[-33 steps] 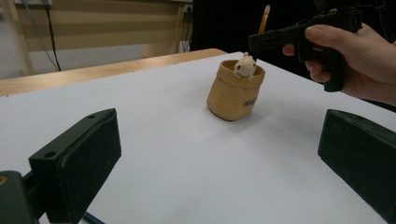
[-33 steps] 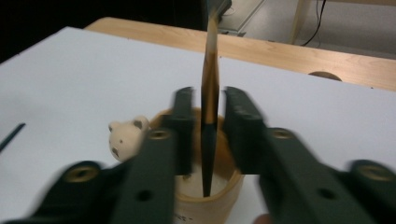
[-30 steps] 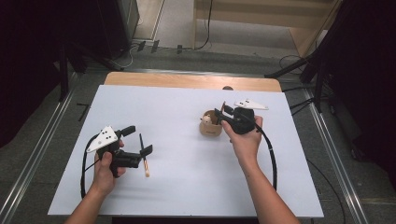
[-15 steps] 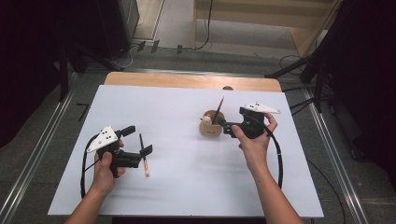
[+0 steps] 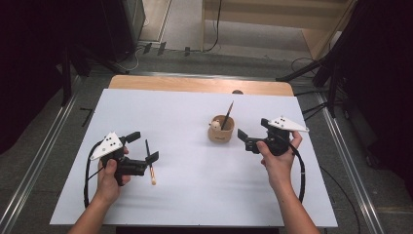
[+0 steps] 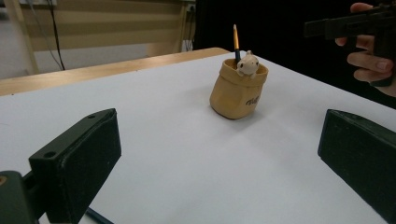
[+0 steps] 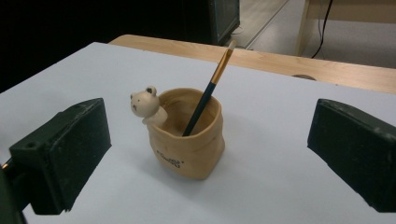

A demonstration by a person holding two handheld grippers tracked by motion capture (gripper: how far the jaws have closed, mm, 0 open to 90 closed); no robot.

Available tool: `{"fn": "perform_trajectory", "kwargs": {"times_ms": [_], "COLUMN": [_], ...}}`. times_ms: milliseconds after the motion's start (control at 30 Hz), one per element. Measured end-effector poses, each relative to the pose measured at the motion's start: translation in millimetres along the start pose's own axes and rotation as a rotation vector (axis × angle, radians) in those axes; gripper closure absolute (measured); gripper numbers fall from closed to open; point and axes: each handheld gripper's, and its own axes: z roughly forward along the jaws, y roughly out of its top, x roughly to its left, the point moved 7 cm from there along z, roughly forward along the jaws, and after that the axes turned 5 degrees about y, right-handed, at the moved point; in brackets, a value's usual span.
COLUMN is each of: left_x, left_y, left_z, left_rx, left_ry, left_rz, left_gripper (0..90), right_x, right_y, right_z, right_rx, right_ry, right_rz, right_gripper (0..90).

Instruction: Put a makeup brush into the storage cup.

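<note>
On the table (image 5: 195,195): holder (image 5: 220,135) at centre, one brush (image 5: 227,115) standing in it; my right gripper (image 5: 243,139) just beside its right; second brush (image 5: 150,163) at my left gripper (image 5: 150,157), well apart.

Even overhead light, soft shadows on the white table (image 5: 195,195), dark surroundings, slight softness.

I see a white table top (image 5: 195,195) with a bare wooden strip (image 5: 195,84) along its far edge. Beyond it lie a grey floor (image 5: 185,24) with black cables (image 5: 216,29), dark curtains (image 5: 29,58) and pale wooden furniture (image 5: 292,14).
</note>
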Motion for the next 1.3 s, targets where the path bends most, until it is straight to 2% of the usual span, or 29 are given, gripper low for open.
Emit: {"fn": "perform_trajectory", "kwargs": {"times_ms": [400, 600, 700, 900, 1000, 1100, 1300], "left_x": [1.8, 4.2, 3.6, 2.0, 1.7, 1.6, 2.0], "left_y": [-0.8, 0.3, 3.5, 8.5, 6.5, 4.2, 3.9], "left_z": [1.7, 2.0, 1.8, 3.7, 5.7, 6.9, 13.0], "left_rx": [0.002, 0.010, 0.014, 0.033, 0.055, 0.098, 0.256], "left_ry": [0.009, 0.039, 0.050, 0.071, 0.081, 0.100, 0.178], "left_rz": [-0.002, -0.017, -0.008, -0.016, -0.028, -0.040, -0.065], "left_gripper": [0.1, 2.4, 2.4, 2.4, 3.8, 4.6, 7.9], "right_x": [-18.6, -27.7, -32.0, -41.2, -43.6, -44.2, -45.9], "right_y": [-23.6, -32.3, -35.5, -40.4, -43.7, -48.7, -57.2], "right_z": [-32.8, -50.6, -60.6, -78.6, -83.0, -83.8, -84.0], "right_rx": [-0.023, -0.033, -0.039, -0.053, -0.062, -0.067, -0.046], "right_ry": [-0.044, -0.064, -0.076, -0.104, -0.118, -0.119, -0.119], "right_rz": [0.014, 0.018, 0.010, -0.005, -0.009, -0.002, 0.006], "right_gripper": [0.0, 0.0, 0.0, 0.0, 0.0, 0.0, 0.0]}}
